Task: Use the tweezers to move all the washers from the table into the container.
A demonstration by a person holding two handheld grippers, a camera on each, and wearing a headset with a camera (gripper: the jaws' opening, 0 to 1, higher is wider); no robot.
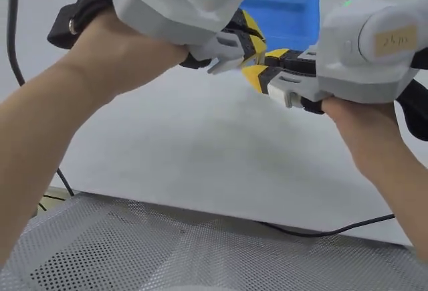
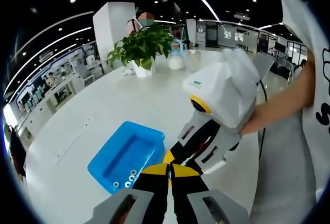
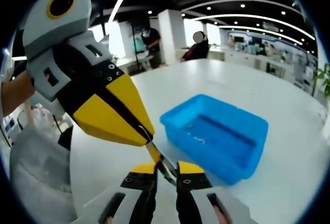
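The left gripper [image 3: 147, 135] has its yellow-tipped jaws pressed tight together, and the thin metal tweezers [image 3: 159, 157] stick out from their point. The right gripper [image 3: 166, 171] meets it tip to tip. Its own jaws stand a narrow slit apart, with the free end of the tweezers lying in that slit. From here I can't tell whether they pinch it or only bracket it.

In the head view the two grippers come nose to nose above the desk [image 1: 200, 150]. The left hand [image 1: 127, 50] reaches in from the upper left and the right hand [image 1: 361, 130] comes in from the right.

Just beyond the meeting tips sits the blue container [image 3: 234, 108], flat on the desk and clear of both grippers. In the left gripper view it lies ahead and to the left of the shut jaws. A few small washers [image 2: 127, 183] rest inside it at the corner nearest that gripper.

Nearer the person than the grippers, a dark cable [image 1: 321, 229] trails along the desk edge, and below that is a perforated metal surface [image 1: 167, 257]. Far past the container, at the other end of the long white desk, stands a potted plant [image 2: 142, 46].
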